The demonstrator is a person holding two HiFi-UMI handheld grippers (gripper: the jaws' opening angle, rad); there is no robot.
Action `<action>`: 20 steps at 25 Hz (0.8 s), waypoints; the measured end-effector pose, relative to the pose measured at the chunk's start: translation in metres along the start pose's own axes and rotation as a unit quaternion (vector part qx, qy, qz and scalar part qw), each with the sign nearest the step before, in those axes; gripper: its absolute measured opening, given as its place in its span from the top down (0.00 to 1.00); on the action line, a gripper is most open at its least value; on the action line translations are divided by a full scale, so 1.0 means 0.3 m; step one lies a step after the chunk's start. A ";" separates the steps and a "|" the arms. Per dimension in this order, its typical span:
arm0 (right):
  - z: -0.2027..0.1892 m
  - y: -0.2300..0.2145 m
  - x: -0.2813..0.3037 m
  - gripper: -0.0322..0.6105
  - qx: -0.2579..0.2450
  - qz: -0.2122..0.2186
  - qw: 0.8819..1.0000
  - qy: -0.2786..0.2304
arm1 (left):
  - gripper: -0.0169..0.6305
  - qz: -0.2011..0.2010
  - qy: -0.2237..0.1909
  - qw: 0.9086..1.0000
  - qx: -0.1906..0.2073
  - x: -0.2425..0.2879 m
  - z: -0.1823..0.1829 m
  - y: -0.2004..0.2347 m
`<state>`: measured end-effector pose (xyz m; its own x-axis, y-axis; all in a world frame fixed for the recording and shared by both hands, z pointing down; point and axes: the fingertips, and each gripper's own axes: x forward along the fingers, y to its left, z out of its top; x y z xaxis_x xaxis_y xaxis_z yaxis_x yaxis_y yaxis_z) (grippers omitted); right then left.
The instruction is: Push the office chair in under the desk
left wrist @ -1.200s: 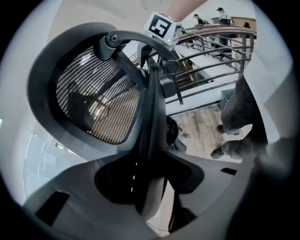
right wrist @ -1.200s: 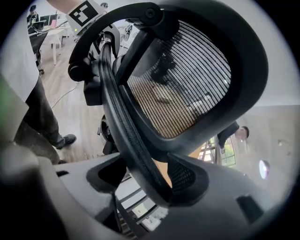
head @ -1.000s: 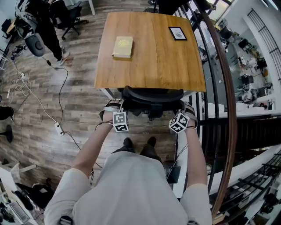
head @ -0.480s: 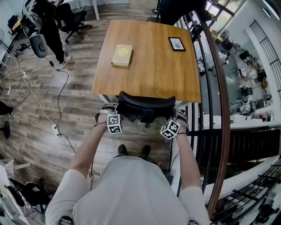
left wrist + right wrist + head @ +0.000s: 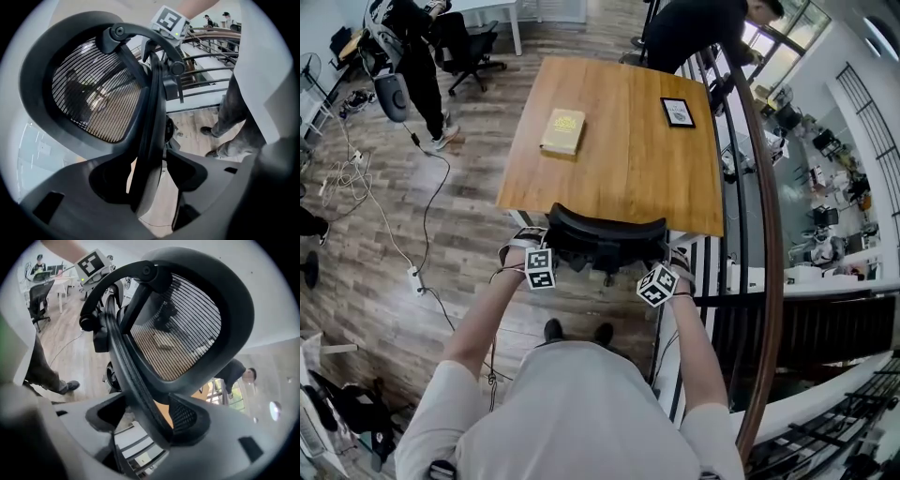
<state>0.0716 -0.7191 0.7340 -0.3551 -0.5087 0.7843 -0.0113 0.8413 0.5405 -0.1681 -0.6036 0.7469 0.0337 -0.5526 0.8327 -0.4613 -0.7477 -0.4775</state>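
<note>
Noted office chair point(image 5: 605, 234) at tabletop point(image 5: 619, 150) near edge. Found left hand-held gripper point(image 5: 147, 174) and right hand-held gripper point(image 5: 147, 418) wide, just opening, backrest rim point(image 5: 151, 117) between jaws, unclamped.

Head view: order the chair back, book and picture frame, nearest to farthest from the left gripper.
1. chair back, right at the left gripper, whose jaws have just been opening with its edge between them.
2. book, on the left of the desk.
3. picture frame, far right corner.

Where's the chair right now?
Head view, centre: the chair stands at the near edge of the desk, backrest along that edge, the person's shoes just behind.
</note>
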 end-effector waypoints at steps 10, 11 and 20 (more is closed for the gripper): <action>0.062 0.013 -0.098 0.53 0.024 0.016 0.998 -0.063 | 0.57 0.023 -0.026 0.999 -0.034 -0.091 0.075 -0.003; 0.070 0.011 -0.115 0.53 0.028 0.015 0.997 -0.071 | 0.57 0.027 -0.031 0.998 -0.037 -0.104 0.089 -0.004; 0.167 -0.018 -0.274 0.53 0.104 0.018 0.983 -0.150 | 0.58 0.065 -0.070 0.993 -0.066 -0.263 0.204 0.013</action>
<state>0.0540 -0.6726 0.6513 -0.6190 -0.4261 0.6598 -0.1723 0.8932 0.4152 -0.1183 -0.5855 0.6621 0.0844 -0.6938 0.7152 -0.5811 -0.6174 -0.5303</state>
